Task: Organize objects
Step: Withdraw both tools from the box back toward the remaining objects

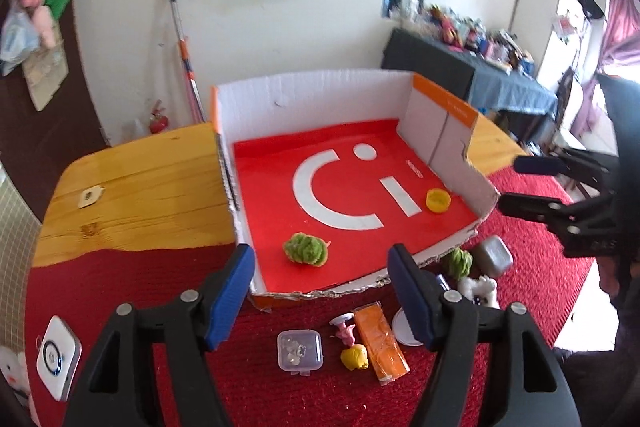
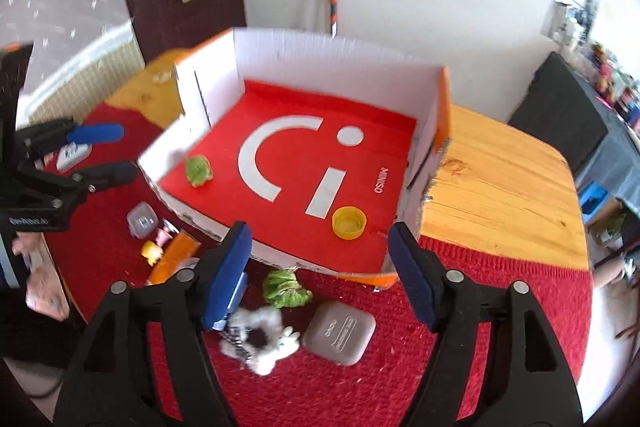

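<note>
A white cardboard box with a red floor (image 1: 448, 163) (image 2: 320, 59) stands on the table. Inside lie a green lettuce toy (image 1: 306, 250) (image 2: 198, 171) and a yellow cap (image 1: 438, 201) (image 2: 349, 223). My left gripper (image 1: 322, 291) is open and empty above the box's near wall; it also shows in the right wrist view (image 2: 110, 151). My right gripper (image 2: 320, 275) is open and empty over the box's front edge; it also shows in the left wrist view (image 1: 528, 183). On the red cloth lie a clear case (image 1: 300, 350) (image 2: 141, 219), a pink toy (image 1: 345, 329), a yellow toy (image 1: 355, 357) (image 2: 152, 251), an orange pack (image 1: 382, 341) (image 2: 172, 259), a second lettuce (image 1: 458, 263) (image 2: 286, 287), a grey case (image 1: 496, 255) (image 2: 340, 331) and a white plush (image 1: 480, 289) (image 2: 260, 343).
A white square device (image 1: 58, 361) (image 2: 72, 155) lies on the red cloth (image 1: 120, 279) at the left. Bare wooden tabletop (image 1: 140, 187) (image 2: 500, 187) flanks the box. A white disc (image 1: 402, 327) lies beside the orange pack.
</note>
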A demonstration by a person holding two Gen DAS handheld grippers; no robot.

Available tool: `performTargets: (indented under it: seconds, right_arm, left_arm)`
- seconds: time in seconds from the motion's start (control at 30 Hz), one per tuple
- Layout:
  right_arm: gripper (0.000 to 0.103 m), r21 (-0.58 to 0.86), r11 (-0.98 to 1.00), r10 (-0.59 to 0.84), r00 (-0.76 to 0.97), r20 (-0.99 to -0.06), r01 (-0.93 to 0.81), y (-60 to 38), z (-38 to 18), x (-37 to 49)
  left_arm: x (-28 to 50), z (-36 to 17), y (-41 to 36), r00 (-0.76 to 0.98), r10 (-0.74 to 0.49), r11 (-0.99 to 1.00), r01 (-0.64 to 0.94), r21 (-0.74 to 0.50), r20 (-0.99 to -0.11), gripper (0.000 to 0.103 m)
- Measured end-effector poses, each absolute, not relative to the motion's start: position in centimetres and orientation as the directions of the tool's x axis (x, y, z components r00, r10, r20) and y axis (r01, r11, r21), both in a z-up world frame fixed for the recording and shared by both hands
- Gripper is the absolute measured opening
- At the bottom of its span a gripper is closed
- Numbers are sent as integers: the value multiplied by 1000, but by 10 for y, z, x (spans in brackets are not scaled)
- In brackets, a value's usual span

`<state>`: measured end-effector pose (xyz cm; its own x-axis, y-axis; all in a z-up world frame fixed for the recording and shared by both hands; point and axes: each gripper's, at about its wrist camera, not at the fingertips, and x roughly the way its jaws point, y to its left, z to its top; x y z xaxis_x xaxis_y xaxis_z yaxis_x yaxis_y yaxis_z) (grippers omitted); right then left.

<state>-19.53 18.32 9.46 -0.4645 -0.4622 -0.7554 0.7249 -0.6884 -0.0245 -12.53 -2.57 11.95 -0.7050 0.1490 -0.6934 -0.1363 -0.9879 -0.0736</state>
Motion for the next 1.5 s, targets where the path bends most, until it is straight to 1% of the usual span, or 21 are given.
performTargets:
  seconds: [0.1,0.27,0.4,0.47,0.57,0.8,0.87,0.97,1.5]
  right_arm:
    - [78,-21,-725,-473,-520,-711,688,202,110,-182]
    - [79,-14,-773,-478,-597,-644,634,222,118,-158]
    - [85,-2,-796,-475,-626,-618,606,229,113,-146]
    - [85,-9,-805,-472,-651,-595,593,232,108,-138]
    - [85,-22,-815,-466,-678,-569,579,233,99,-128]
    - [85,15,-830,-456,-663,-594,558,232,62,-121]
    - [85,26,-841,-442,-659,-608,540,232,50,-120]
    - [85,44,-850,-432,-646,-629,526,233,39,-123]
    - [85,63,-872,-401,-634,-662,486,237,29,-147]
  left_arm:
    - [-113,122,-27,-734,124,-992,-103,-71,-668,76]
    - [-94,121,-23,-769,88,-996,-64,-61,-633,82]
    - [-79,116,-19,-788,61,-998,-26,-65,-613,84]
    - [-73,112,-17,-795,49,-998,-13,-63,-604,87]
    - [-64,104,-14,-806,28,-998,15,-67,-591,89]
    - [-46,77,-4,-810,-8,-996,58,-67,-586,92]
    - [-45,69,-2,-801,-21,-995,73,-63,-598,92]
    - [-44,61,-1,-785,-8,-994,73,-79,-620,92]
    - [-62,52,-21,-750,-43,-990,121,-74,-660,92]
